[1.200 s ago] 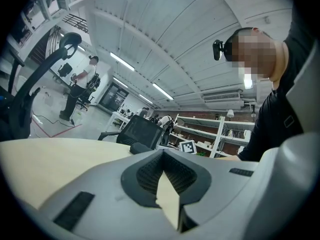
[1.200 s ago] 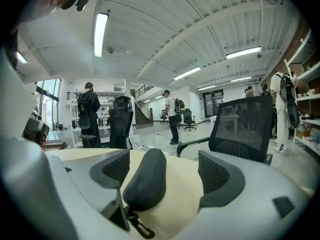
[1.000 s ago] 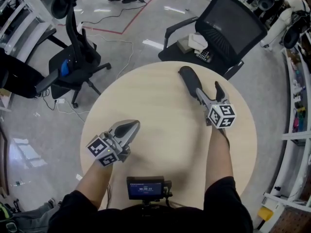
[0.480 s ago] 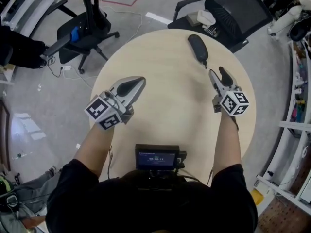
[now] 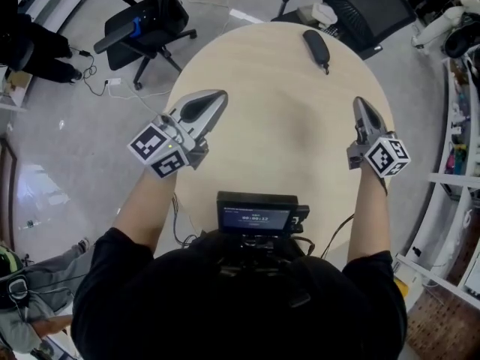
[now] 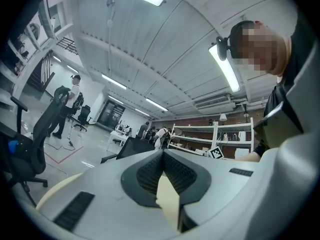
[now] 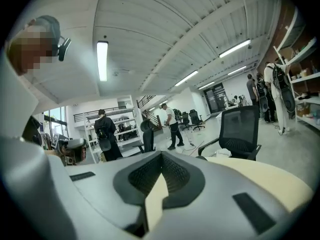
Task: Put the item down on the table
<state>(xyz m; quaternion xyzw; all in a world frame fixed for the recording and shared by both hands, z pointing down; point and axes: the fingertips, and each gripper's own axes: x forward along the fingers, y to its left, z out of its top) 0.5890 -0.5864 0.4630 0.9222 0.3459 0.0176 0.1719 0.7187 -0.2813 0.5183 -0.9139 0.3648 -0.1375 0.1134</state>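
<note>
Head view: slim black oblong item point(image 5: 316, 47), upper centre on pale round worktop point(image 5: 285, 126), looks light, stiff, graspable mid-body; left gripper point(image 5: 219, 97) and right gripper point(image 5: 361, 105) closed, empty.

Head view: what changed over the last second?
The right gripper drew back from the black item toward the person, and its jaws have just been closing with nothing between them. The left gripper rose too, jaws still together and empty. The black item stays lying at the table's far edge.
</note>
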